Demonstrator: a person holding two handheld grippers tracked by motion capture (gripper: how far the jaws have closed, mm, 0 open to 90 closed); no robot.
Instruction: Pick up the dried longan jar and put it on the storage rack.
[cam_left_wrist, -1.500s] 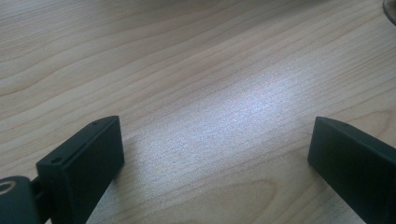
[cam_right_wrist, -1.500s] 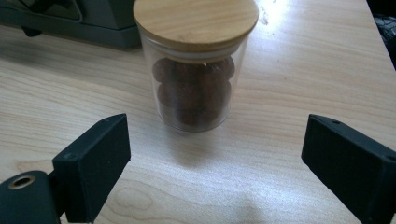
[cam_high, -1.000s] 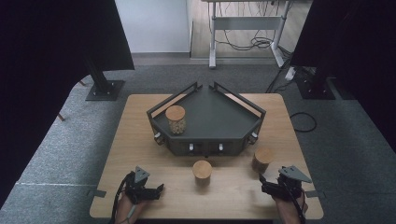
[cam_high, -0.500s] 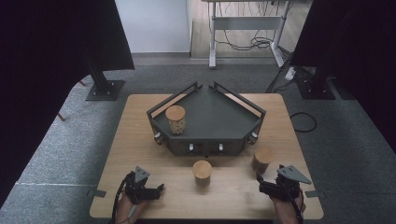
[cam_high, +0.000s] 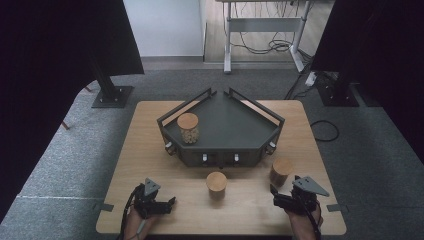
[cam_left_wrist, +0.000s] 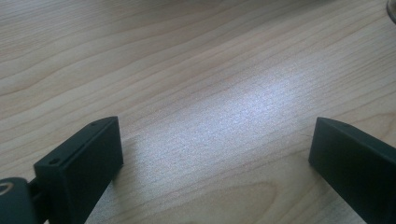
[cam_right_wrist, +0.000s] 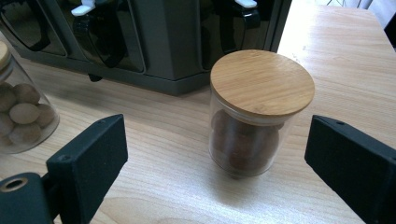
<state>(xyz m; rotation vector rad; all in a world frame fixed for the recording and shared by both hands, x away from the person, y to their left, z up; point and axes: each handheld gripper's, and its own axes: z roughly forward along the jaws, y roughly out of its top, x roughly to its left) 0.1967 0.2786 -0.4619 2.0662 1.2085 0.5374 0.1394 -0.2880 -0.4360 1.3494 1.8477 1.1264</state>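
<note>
Wooden surface (cam_high: 150, 150), light grain, carrying everything. Dark five-sided tray (cam_high: 235, 125) at centre-far, rails on the far edges, white-tipped latches on the near wall. Light-filled jar (cam_high: 188, 128) standing upright inside tray, left part. Middle jar (cam_high: 216, 185) on bare wood just near of tray front, bamboo lid on. Dark-filled jar (cam_right_wrist: 257, 112) near tray's right front corner, upright, bamboo lid on, apart from tray wall; seen in high view just far of right tool. Right tool (cam_right_wrist: 219, 154) at near-right edge, jaws spread wide, pointed at dark-filled jar, pads clear of the glass, nothing gripped. Left tool (cam_left_wrist: 215, 154) at near-left edge, jaws also wide apart, bare wood between, holding nothing.
</note>
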